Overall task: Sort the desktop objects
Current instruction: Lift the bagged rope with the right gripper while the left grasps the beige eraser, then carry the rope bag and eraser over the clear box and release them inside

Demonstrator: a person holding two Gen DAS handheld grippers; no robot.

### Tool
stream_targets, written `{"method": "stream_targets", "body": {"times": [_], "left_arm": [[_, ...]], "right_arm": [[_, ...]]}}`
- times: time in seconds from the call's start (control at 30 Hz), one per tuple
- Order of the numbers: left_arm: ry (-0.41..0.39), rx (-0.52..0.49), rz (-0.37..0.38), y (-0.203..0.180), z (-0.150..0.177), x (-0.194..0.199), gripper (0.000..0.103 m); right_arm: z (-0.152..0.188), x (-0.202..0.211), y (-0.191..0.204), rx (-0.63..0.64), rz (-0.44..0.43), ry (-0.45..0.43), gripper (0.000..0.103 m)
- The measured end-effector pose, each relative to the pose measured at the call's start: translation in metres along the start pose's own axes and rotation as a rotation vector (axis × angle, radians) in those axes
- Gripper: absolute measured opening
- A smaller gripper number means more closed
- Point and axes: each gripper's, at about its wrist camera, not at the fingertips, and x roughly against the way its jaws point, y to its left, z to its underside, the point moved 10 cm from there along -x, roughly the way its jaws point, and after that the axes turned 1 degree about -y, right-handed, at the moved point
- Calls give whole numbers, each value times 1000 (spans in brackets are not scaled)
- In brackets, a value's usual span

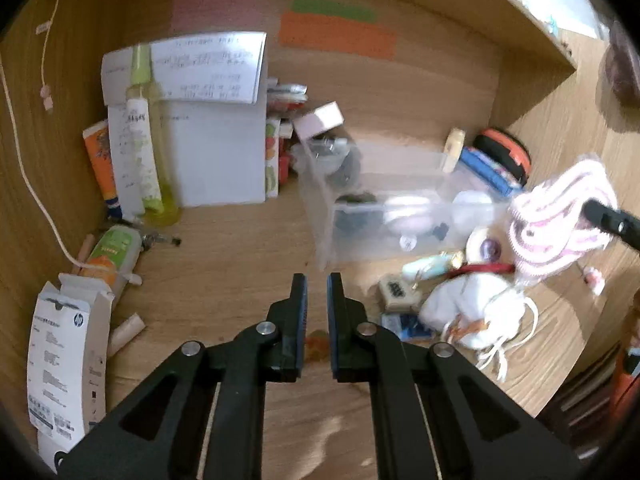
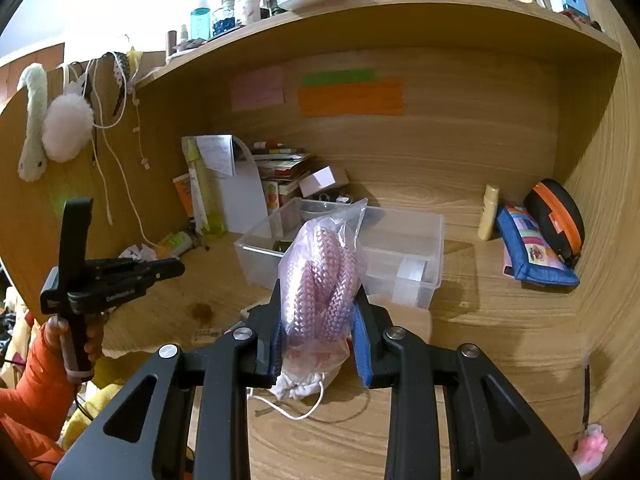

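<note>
Pink, green and orange sticky notes (image 2: 349,97) cling to the wooden back panel (image 2: 460,128).

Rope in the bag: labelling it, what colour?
Pale pink-purple braided rope in a clear bag, clearest in the right wrist view.

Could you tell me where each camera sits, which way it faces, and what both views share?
Left wrist: rides the left tongs, shut and empty, angled down at the desk; the right tongs' tip shows far right.
Right wrist: rides the right tongs, clamped on a bagged pink rope, facing the alcove; a hand in an orange sleeve holds the left tongs.
Shared: clear plastic bin, orange note.
</note>
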Motion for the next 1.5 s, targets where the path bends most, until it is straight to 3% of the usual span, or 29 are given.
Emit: {"method": "stream_targets", "body": {"times": [0.13,0.33,0.47,0.6,0.77,0.83,0.97,1.23,1.5], "left_arm": [[85,-8,80,-11,23,-8,12],[150,-125,144,-47,49,-16,13],[185,-172,136,-59,56,-28,38],[195,-189,102,-57,57,-35,46],[217,-168,88,-48,62,-45,45],[213,-165,100,-49,61,-43,35],[207,-177,89,-50,60,-40,23],[149,-165,76,-50,35,-31,23],[50,-120,75,-47,-15,-24,23]], "right_arm": [[4,-7,-6,-22,-17,15,26],[13,-19,-10,-59,-56,52,26],[14,-17,-9,-50,-57,50,26],[11,-15,-10,-44,-53,47,26],[-2,-8,-11,-29,-49,17,26],[-7,-7,-12,-20,-41,9,26],[-15,-8,-16,-14,-34,-2,26],[-34,-18,-25,-3,-26,-17,26],[-56,-34,-42,-9,-23,-30,26]]}}
